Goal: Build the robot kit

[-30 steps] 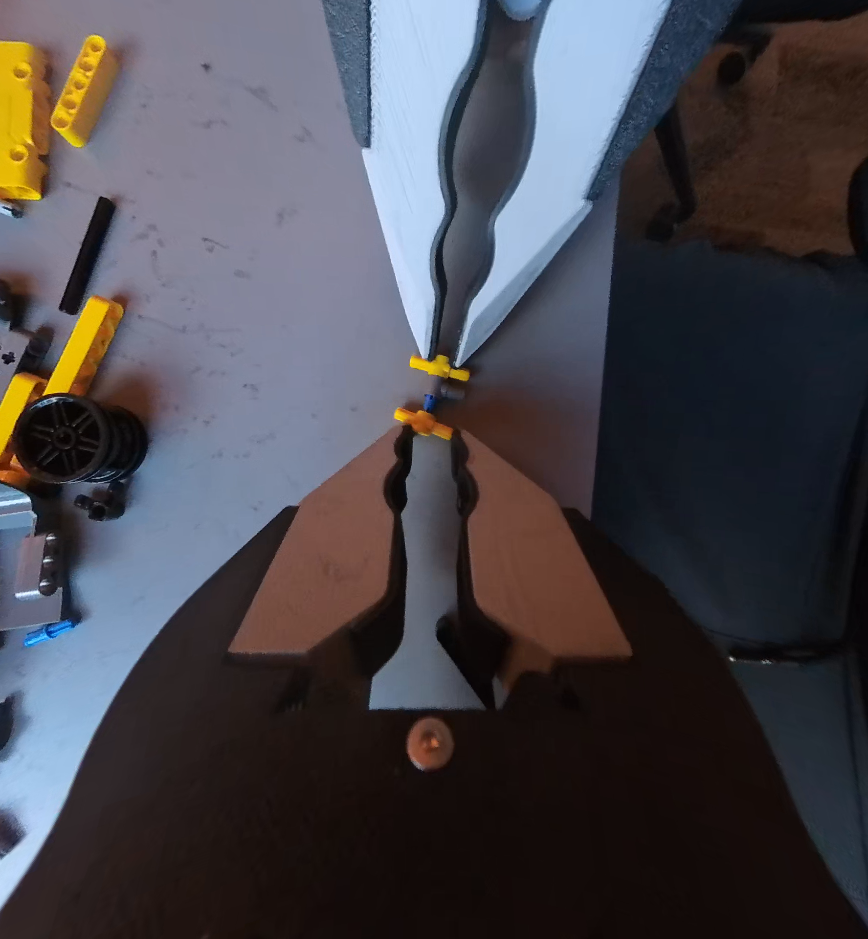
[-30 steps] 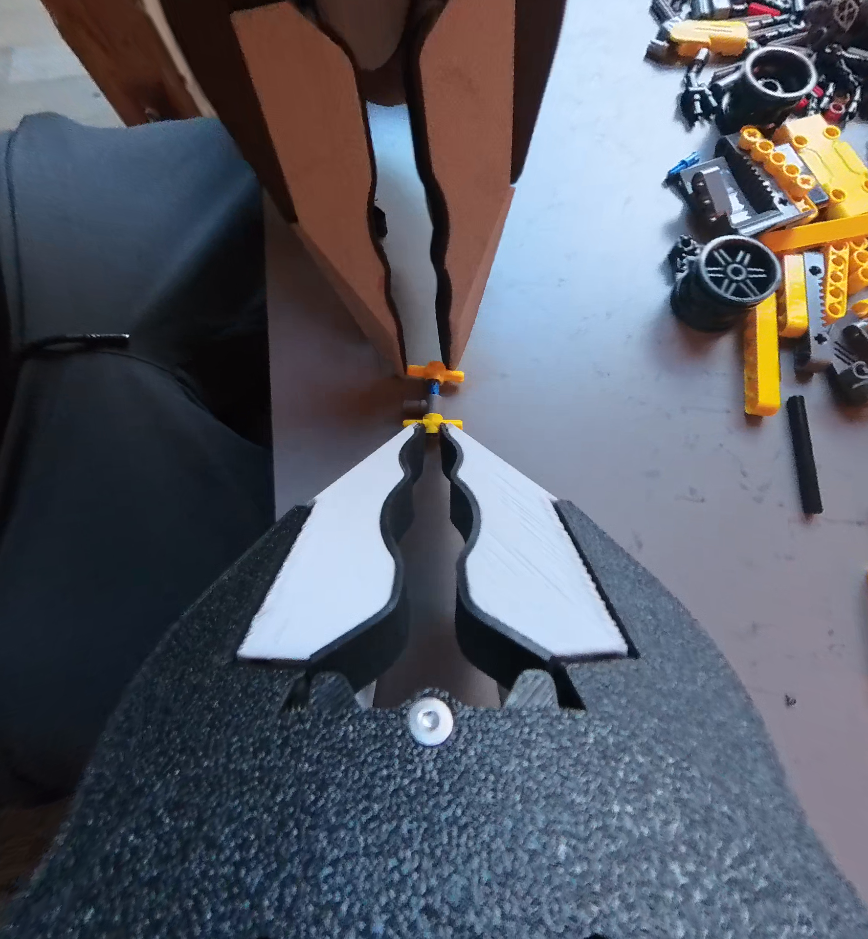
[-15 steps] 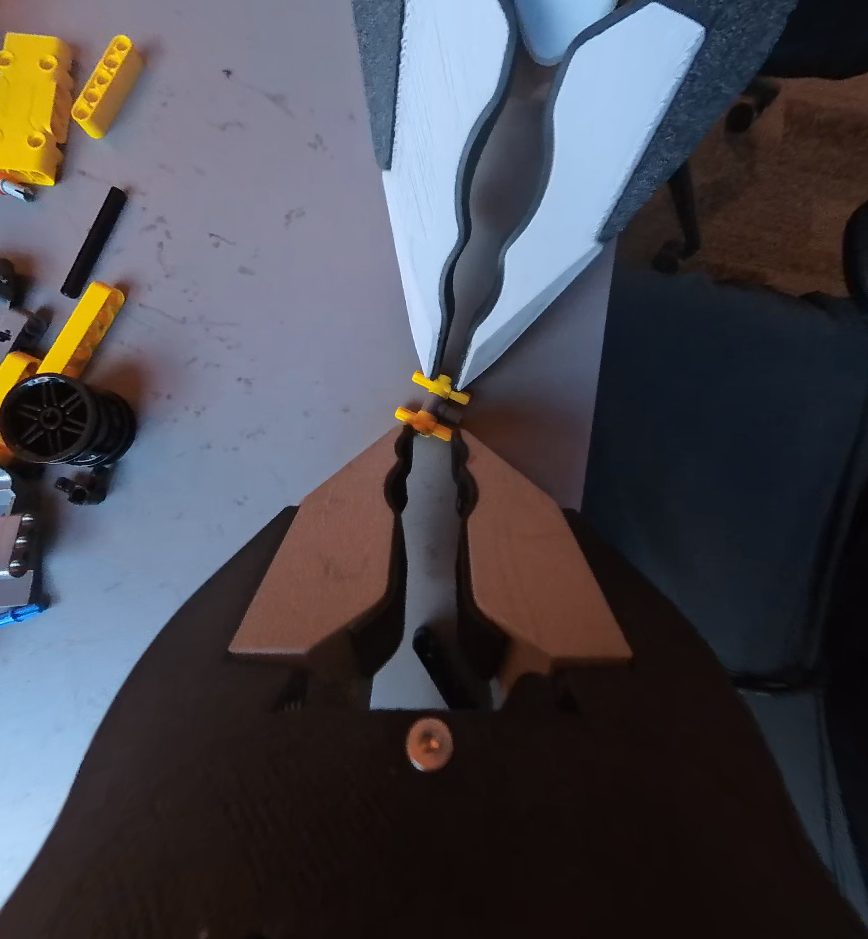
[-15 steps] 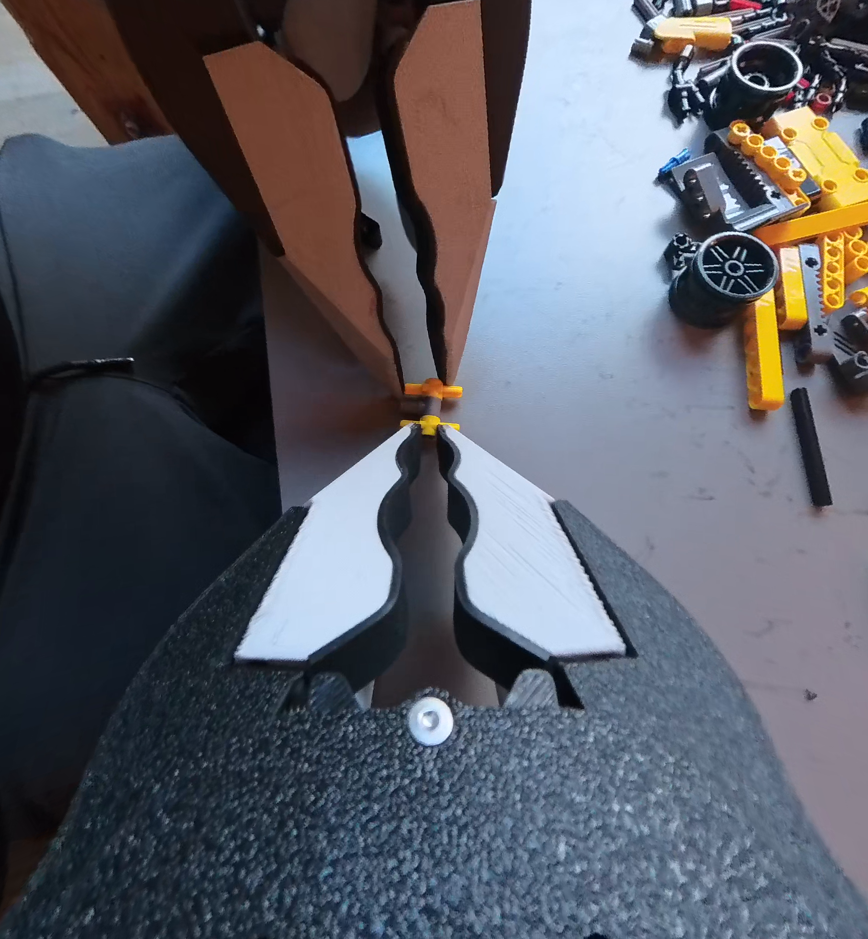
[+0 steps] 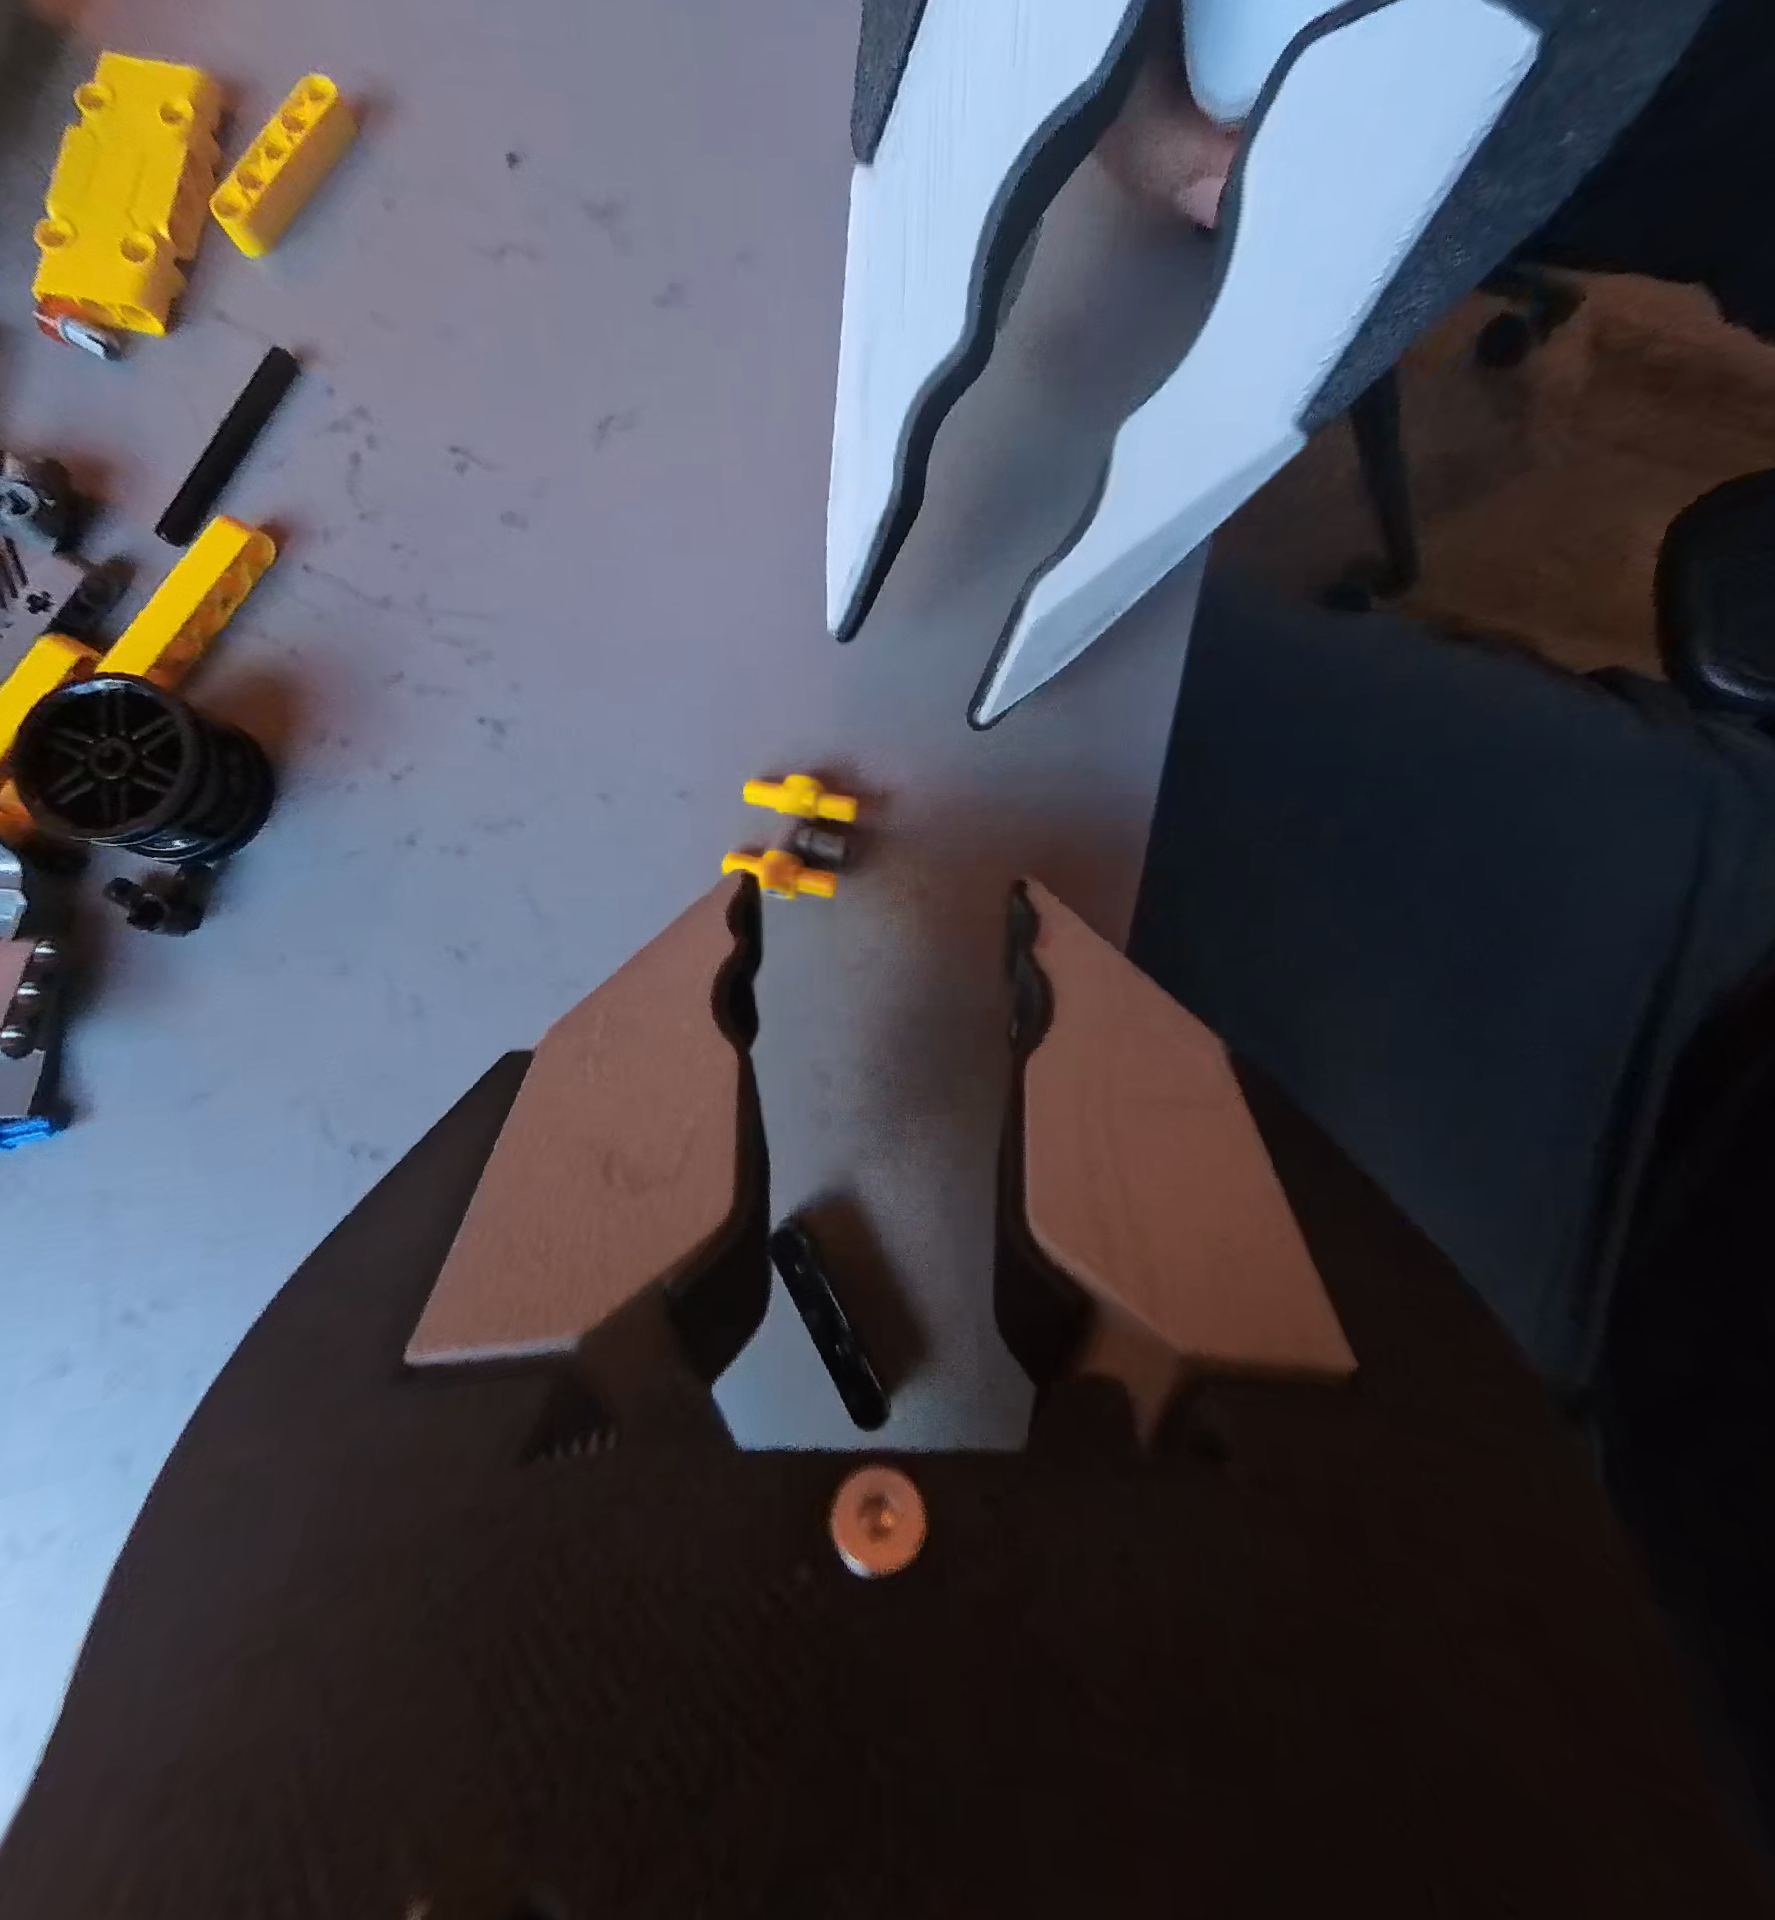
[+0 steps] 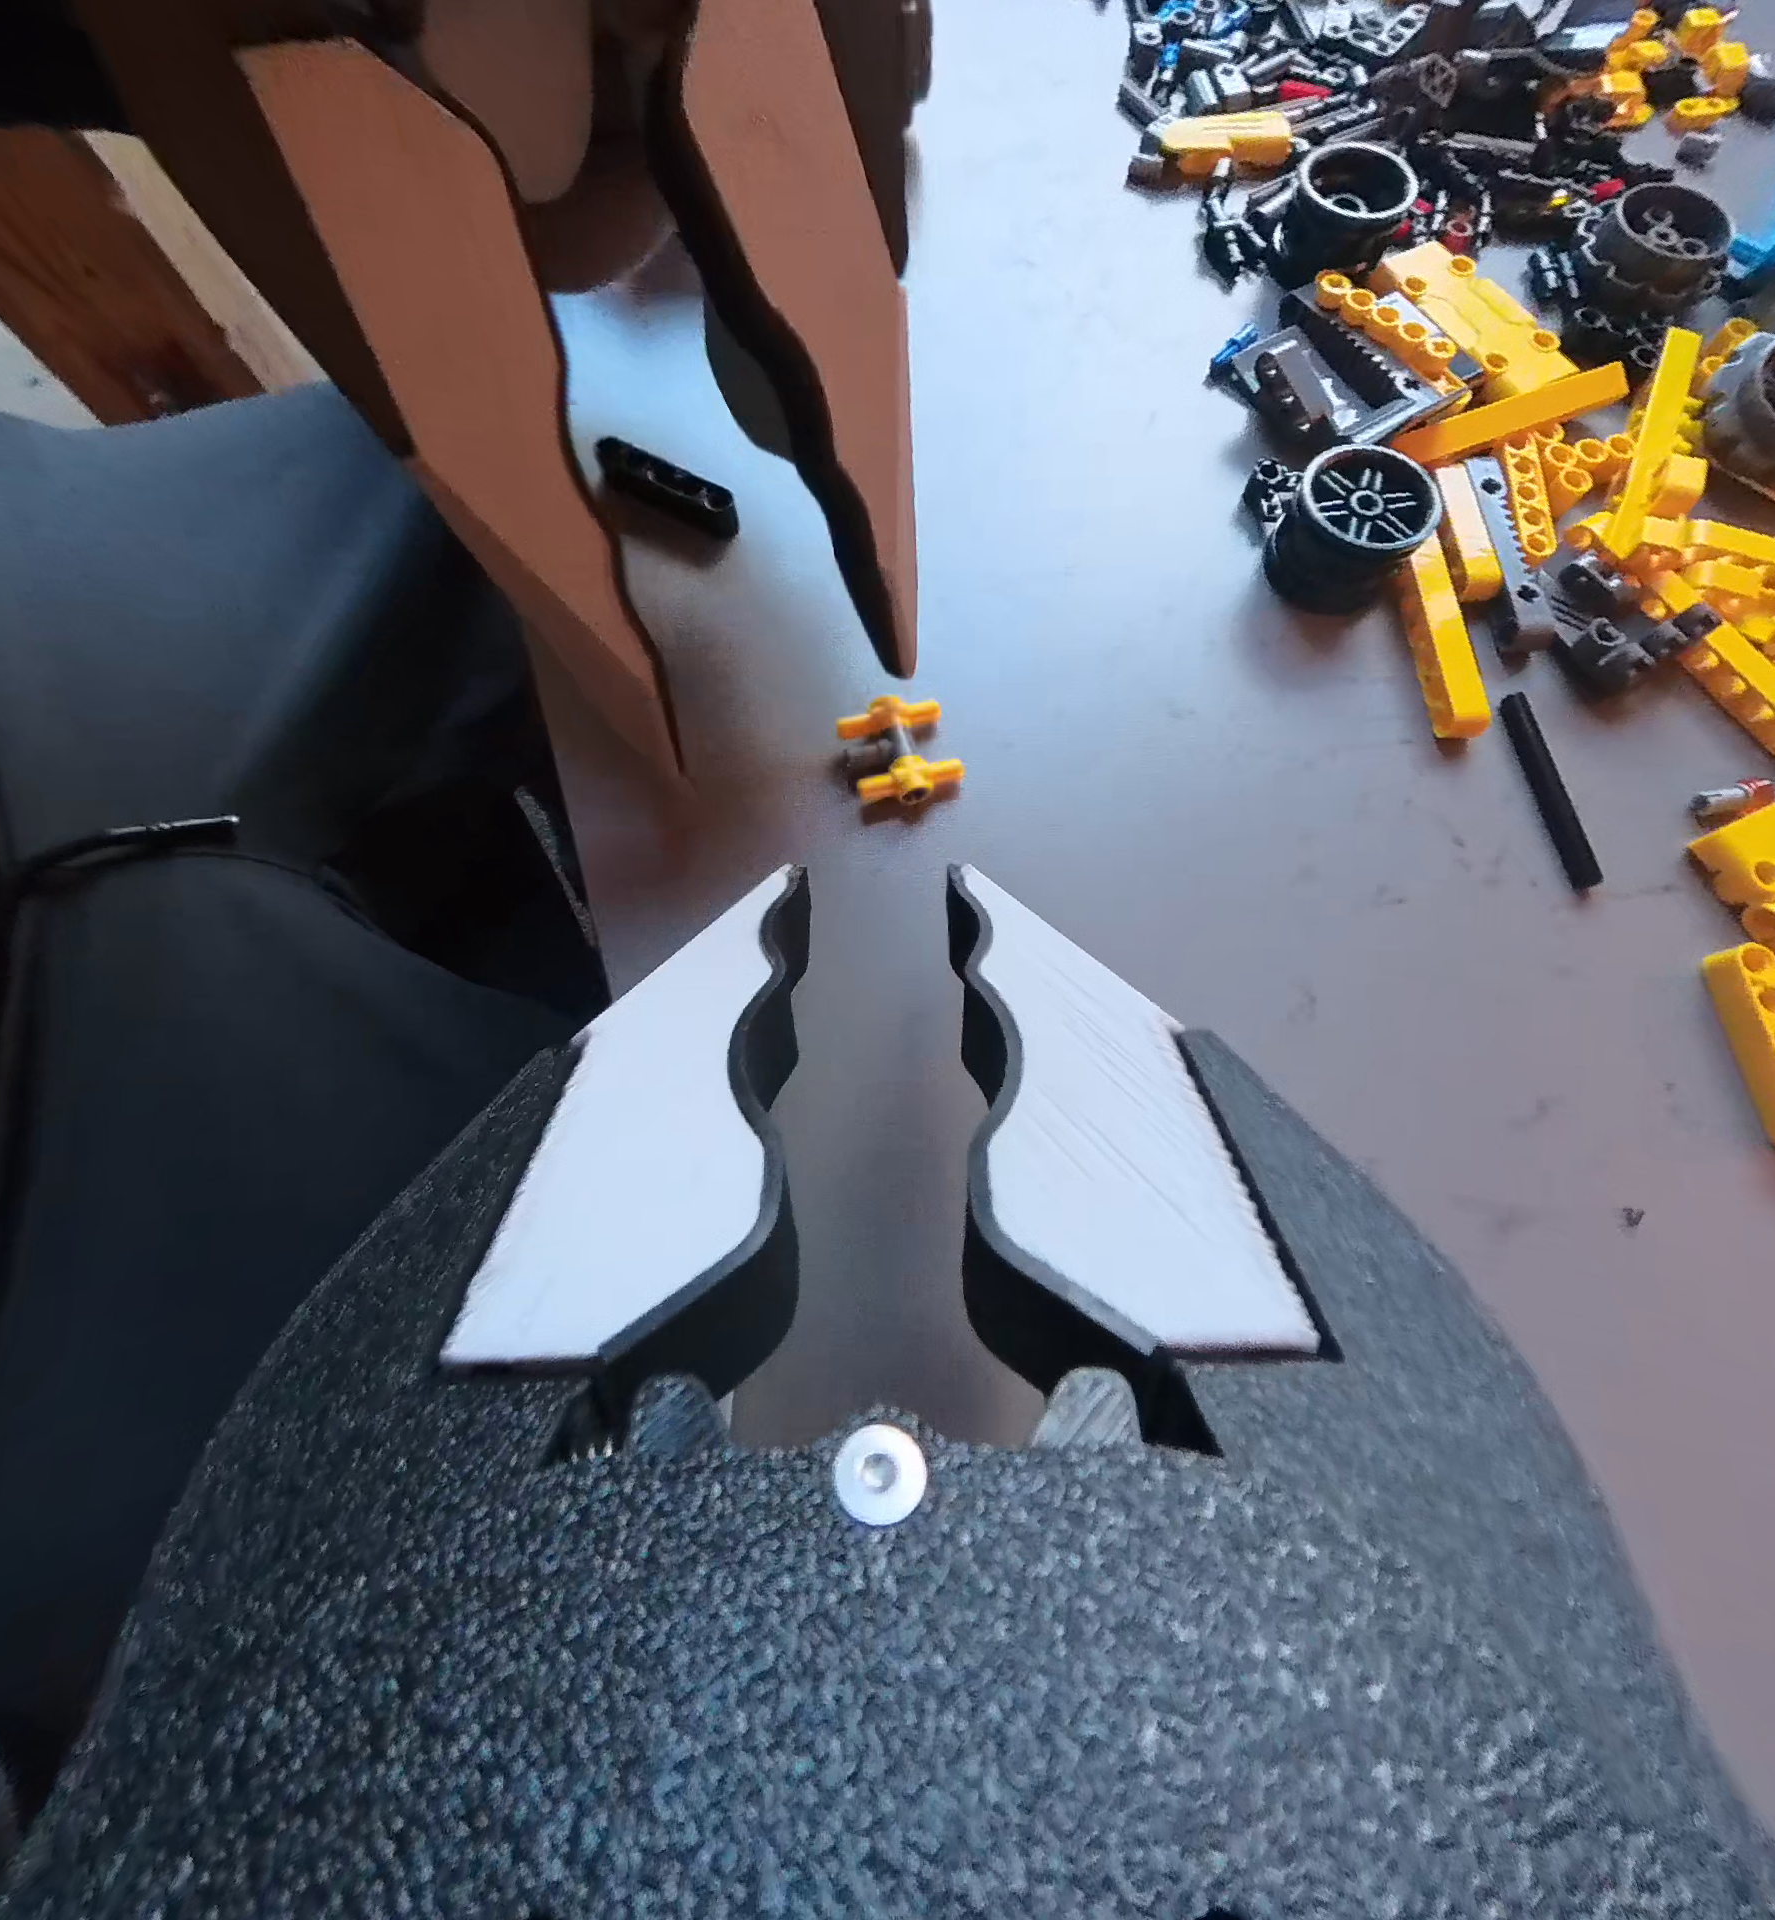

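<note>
Office/hobby desk | grey scuffed tabletop (image 6: pixel 1122 987) w/ toy building-brick pile (image 6: pixel 1548 416) far right | office chair base (image 5: pixel 1402 457) on tan carpet (image 5: pixel 1641 395)

Grey table (image 6: pixel 1226 935), a bit scuffed. Little piece (image 6: pixel 898 750) on it has two yellow crosses on a dark grey axle. Left gripper (image 5: pixel 878 894) has brown fingers on a black body, right gripper (image 6: pixel 878 878) white fingers edged black on speckled black. Pile (image 6: pixel 1589 436) is mostly yellow beams plus black wheels. Black beam (image 5: pixel 829 1325) too.
</note>
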Motion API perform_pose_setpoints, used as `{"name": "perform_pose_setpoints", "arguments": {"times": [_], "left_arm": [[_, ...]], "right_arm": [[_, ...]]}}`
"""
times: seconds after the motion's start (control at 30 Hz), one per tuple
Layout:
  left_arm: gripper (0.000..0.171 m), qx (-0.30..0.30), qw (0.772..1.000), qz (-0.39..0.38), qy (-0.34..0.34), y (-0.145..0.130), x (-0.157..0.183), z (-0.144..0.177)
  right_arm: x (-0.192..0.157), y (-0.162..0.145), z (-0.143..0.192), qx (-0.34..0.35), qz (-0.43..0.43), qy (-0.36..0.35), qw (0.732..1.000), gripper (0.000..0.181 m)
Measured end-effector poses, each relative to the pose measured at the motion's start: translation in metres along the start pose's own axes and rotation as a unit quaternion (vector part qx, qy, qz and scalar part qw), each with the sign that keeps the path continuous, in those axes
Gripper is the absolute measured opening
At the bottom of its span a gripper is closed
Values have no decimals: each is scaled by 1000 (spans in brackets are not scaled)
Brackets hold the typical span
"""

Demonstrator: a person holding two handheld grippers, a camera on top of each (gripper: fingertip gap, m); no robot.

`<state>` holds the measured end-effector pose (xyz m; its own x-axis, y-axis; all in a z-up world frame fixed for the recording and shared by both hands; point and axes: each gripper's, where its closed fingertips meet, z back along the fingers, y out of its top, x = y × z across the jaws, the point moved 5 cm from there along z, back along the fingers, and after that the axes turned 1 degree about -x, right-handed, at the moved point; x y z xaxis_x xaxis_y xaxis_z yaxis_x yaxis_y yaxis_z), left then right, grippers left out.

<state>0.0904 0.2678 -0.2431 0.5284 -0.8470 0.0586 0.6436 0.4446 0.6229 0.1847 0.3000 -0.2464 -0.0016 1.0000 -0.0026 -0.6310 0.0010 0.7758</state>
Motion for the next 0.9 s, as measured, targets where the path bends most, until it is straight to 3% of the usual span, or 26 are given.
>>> {"name": "perform_pose_setpoints", "arguments": {"times": [0.23, 0.4, 0.5, 0.57, 0.67, 0.9], "left_arm": [[58, 44, 996, 10, 78, 0, 17, 37], [59, 158, 982, 38, 95, -25, 83, 69], [50, 226, 968, 53, 91, -59, 117, 68], [54, 216, 969, 63, 108, -89, 121, 68], [52, 240, 960, 129, 63, -119, 121, 81], [43, 306, 937, 143, 86, -146, 77, 117]], "right_arm": [[4, 2, 2, 14, -20, -53, 998, 27], [7, 3, 3, 23, -30, -62, 997, 32], [9, 3, 3, 22, -30, -75, 996, 33], [9, 4, 2, 23, -30, -78, 996, 33], [9, 4, -1, 15, -35, -70, 997, 33], [16, 6, -10, -2, -44, -77, 996, 28]]}}
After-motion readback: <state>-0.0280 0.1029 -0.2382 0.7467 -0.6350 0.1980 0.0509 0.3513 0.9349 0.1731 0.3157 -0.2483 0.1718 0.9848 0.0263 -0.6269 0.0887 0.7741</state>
